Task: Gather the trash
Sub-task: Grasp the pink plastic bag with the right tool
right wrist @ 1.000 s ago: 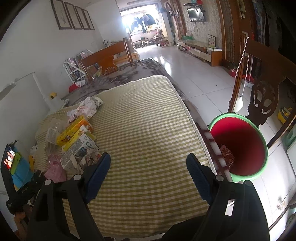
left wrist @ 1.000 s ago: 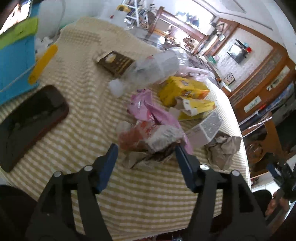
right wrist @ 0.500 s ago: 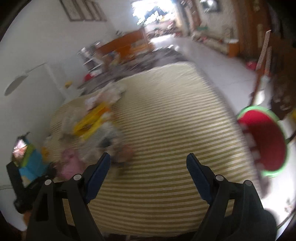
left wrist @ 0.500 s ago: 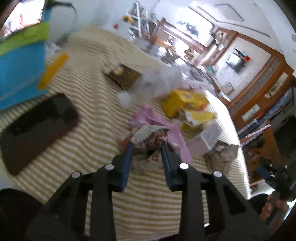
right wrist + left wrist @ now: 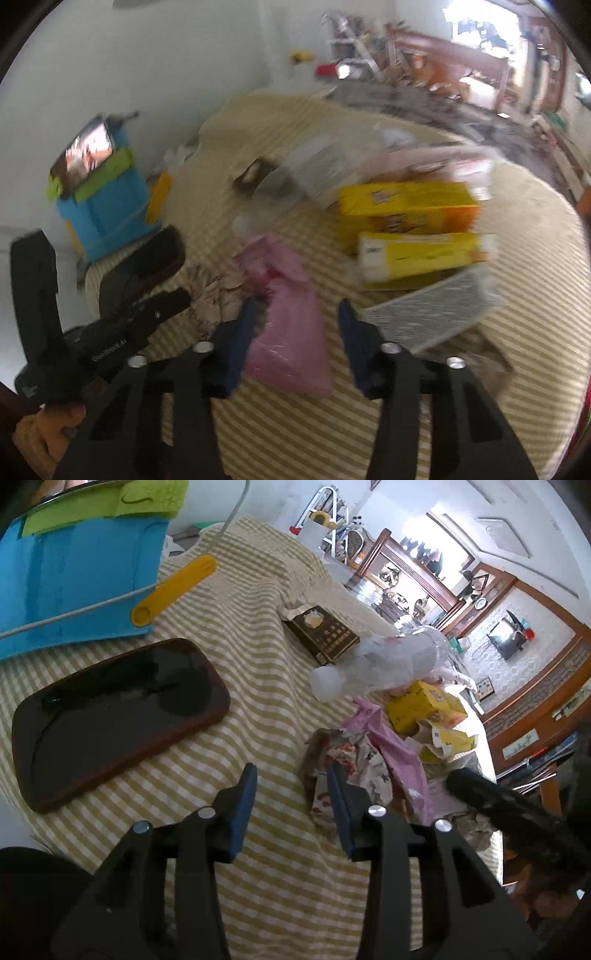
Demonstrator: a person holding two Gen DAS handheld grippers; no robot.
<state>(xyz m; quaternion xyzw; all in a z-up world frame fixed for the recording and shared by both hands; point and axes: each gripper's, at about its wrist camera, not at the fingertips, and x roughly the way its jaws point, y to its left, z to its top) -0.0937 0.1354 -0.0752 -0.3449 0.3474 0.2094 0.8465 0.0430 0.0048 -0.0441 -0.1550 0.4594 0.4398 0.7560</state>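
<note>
Left wrist view: the left gripper (image 5: pixel 291 794) is seen low in the middle, its fingers apart and opening over bare cloth, the crumpled wrapper (image 5: pixel 347 764) just right of them. The right gripper (image 5: pixel 295 325) is closing around the pink bag (image 5: pixel 291 325), not yet pinched. The bag should be squeezed mid-way. No labels can be read.

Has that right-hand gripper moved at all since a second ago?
Yes. The right gripper swung away from the red bin toward the trash pile; its closing jaws now straddle the pink bag on the checked cloth.
</note>
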